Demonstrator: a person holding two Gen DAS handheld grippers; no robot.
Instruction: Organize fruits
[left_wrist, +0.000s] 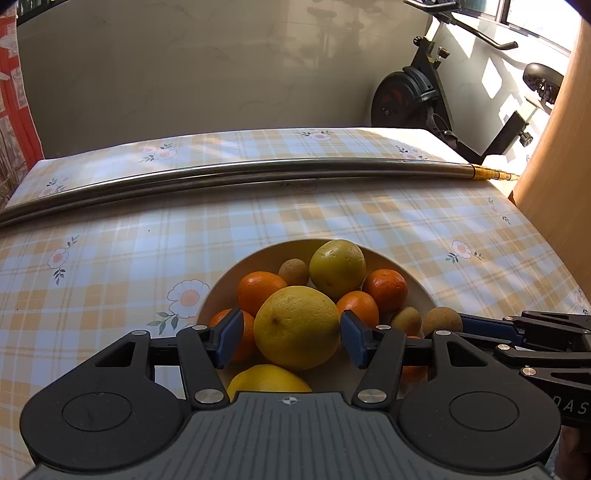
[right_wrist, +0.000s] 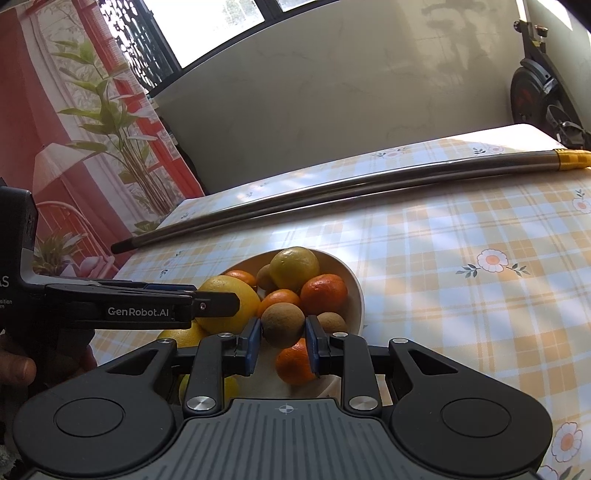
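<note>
A cream bowl (left_wrist: 417, 284) holds yellow citrus, orange mandarins and small brown round fruits. My left gripper (left_wrist: 291, 339) is shut on a large yellow citrus (left_wrist: 297, 326) over the bowl. My right gripper (right_wrist: 282, 341) is shut on a small brown fruit (right_wrist: 282, 325) just above the bowl (right_wrist: 356, 291); that fruit also shows in the left wrist view (left_wrist: 441, 321), beside the right gripper's fingers (left_wrist: 491, 326). The left gripper's side (right_wrist: 147, 308) reaches in from the left in the right wrist view.
The table has a yellow plaid floral cloth (left_wrist: 424, 221). A long metal pole (left_wrist: 258, 173) lies across it behind the bowl. An exercise bike (left_wrist: 424, 92) stands past the far right corner. A wooden panel (left_wrist: 561, 184) is at the right.
</note>
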